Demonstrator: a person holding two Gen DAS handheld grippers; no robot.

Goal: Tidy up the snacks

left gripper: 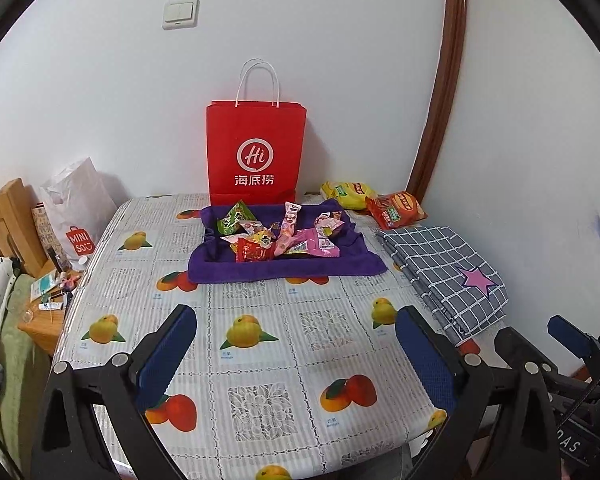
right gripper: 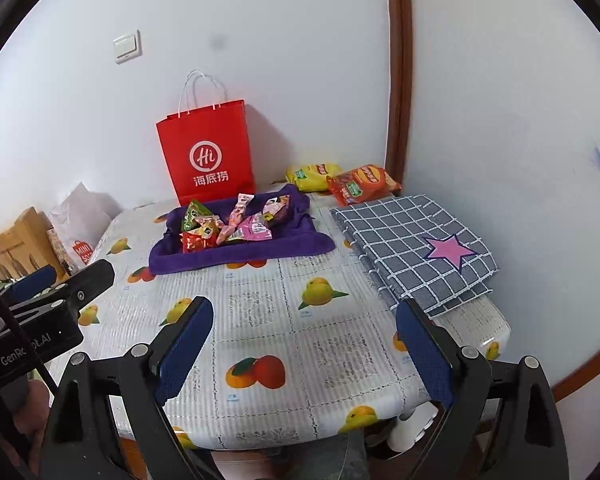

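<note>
The left gripper (left gripper: 296,344) is hovering low in the frame of its own wrist view, angled down over the near part of the table (left gripper: 260,360), its two blue-padded fingers (left gripper: 166,356) standing wide apart with nothing between them. The right gripper (right gripper: 304,344) is hanging in the same pose in its own view, tilted downward over the near table edge, its blue pads (right gripper: 186,344) also spread wide and empty. Each tool is showing in the other's view: the right one is poking in at the lower right of the left wrist view, the left one at the left edge of the right wrist view.

The snacks (left gripper: 280,236) are lying in a loose heap at the centre of the left view, on a purple towel (left gripper: 284,268) whose edges are curling up around them. They are small packets in green, red, pink and yellow, overlapping one another; their print is too small to read. Just behind the towel a red paper bag (left gripper: 256,152) with white handles is standing upright against the wall. To the right of it, at the far right corner of the table, a yellow packet (left gripper: 346,194) and an orange-red packet (left gripper: 396,210) are lying touching each other, apart from the towel. A folded grey checked cloth (left gripper: 444,276) with a pink star is resting along the table's right side.
</note>
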